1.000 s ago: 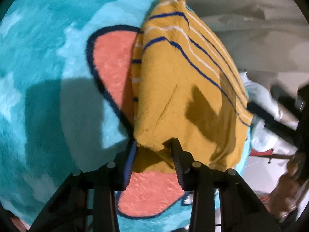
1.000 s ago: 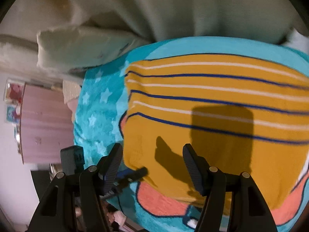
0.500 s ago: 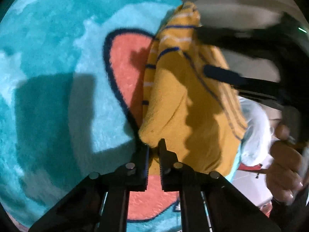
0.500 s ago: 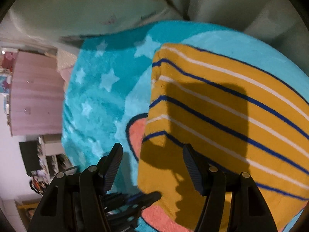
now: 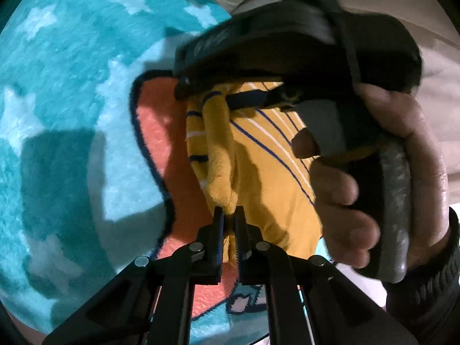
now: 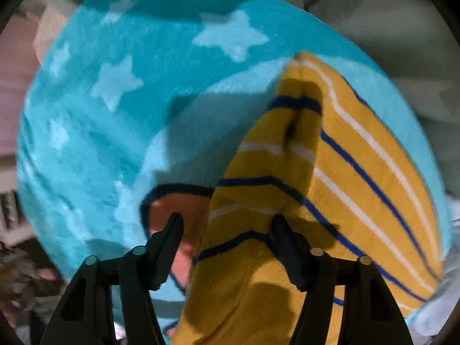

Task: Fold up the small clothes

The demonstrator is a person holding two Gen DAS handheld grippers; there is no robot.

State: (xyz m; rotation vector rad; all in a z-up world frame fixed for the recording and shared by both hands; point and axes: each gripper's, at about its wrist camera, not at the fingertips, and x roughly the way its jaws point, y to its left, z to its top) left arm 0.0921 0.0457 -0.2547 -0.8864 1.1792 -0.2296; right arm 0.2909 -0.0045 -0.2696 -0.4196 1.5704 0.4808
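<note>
A small mustard-yellow garment [image 5: 258, 178] with blue and white stripes lies on a turquoise star-patterned blanket [image 5: 72, 92]. My left gripper [image 5: 229, 218] is shut on the garment's near corner, which bunches up between the fingers. In the right wrist view the garment [image 6: 330, 189] is raised into a ridge. My right gripper [image 6: 227, 247] is open, its fingers straddling the garment's folded left edge. The right gripper's body and the hand holding it [image 5: 382, 178] fill the right of the left wrist view, just over the garment's far end.
The blanket [image 6: 129, 100] carries an orange patch with a dark outline [image 5: 161, 132] under the garment. Pale grey-white bedding [image 6: 388, 23] lies beyond the blanket. Room furniture shows dimly at the far left of the right wrist view.
My left gripper shut on the garment's corner and lifted it into a bunch. My right gripper swung in close over the garment's far edge, staying open.
</note>
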